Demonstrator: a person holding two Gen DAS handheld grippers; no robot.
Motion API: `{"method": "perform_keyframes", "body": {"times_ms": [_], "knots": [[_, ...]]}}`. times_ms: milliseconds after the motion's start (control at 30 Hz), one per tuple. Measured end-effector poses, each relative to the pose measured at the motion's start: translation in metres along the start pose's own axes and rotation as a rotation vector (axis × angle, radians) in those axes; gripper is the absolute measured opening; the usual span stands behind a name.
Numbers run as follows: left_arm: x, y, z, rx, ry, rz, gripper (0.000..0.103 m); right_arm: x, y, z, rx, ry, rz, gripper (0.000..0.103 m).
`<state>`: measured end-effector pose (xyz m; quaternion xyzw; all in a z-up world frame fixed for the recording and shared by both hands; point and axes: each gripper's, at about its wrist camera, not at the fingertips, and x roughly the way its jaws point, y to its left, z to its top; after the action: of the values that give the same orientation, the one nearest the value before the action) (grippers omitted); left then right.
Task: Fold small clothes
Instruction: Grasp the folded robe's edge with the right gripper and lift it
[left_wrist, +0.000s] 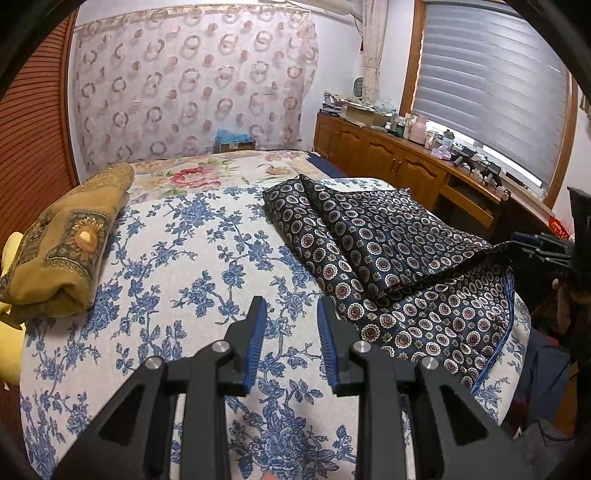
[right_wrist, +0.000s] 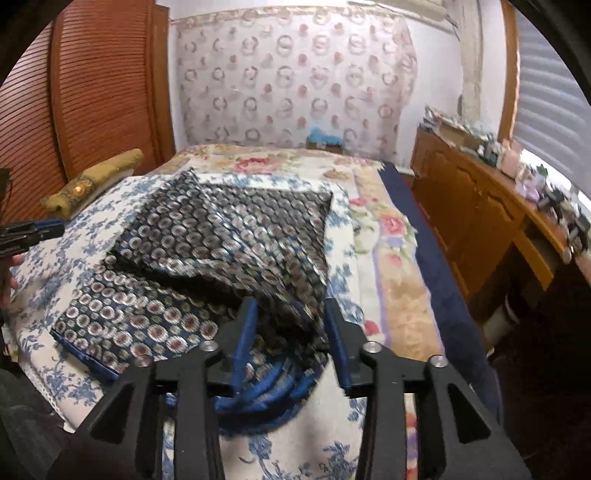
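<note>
scarf (left_wrist: 388, 254): navy, circle print, half folded on the blue-flowered bedcover (left_wrist: 177, 258), right of middle
my left gripper (left_wrist: 291, 332): spread, grasping nothing, over bare cover just left of the scarf
my right gripper (right_wrist: 291, 332): jaws parted, blue-hemmed scarf edge bunched between them; gripped or not, cannot tell
feel: looks thin, limp, probably slippery; will sag, slide
where to hold: hemmed corners, pinch both layers
yellow cloth (left_wrist: 62, 247): rolled up, far left, well apart
</note>
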<state>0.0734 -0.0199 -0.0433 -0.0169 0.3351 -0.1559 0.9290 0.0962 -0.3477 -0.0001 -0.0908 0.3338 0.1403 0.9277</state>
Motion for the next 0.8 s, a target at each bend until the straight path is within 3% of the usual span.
{"method": "perform_keyframes", "body": {"times_ms": [233,533,800], "knots": [[0.001,-0.001,-0.003,-0.002,0.006,0.005,0.026,0.038,0.043,0.028,-0.107,0.007,0.087,0.048],[0.001,-0.001,-0.006,-0.007,0.008,0.005,0.026,0.108,0.106,0.045,-0.227,0.142,0.265,0.048],[0.001,0.001,-0.009,-0.014,0.010,-0.001,0.027,0.137,0.144,0.042,-0.367,0.230,0.318,0.049]]}}
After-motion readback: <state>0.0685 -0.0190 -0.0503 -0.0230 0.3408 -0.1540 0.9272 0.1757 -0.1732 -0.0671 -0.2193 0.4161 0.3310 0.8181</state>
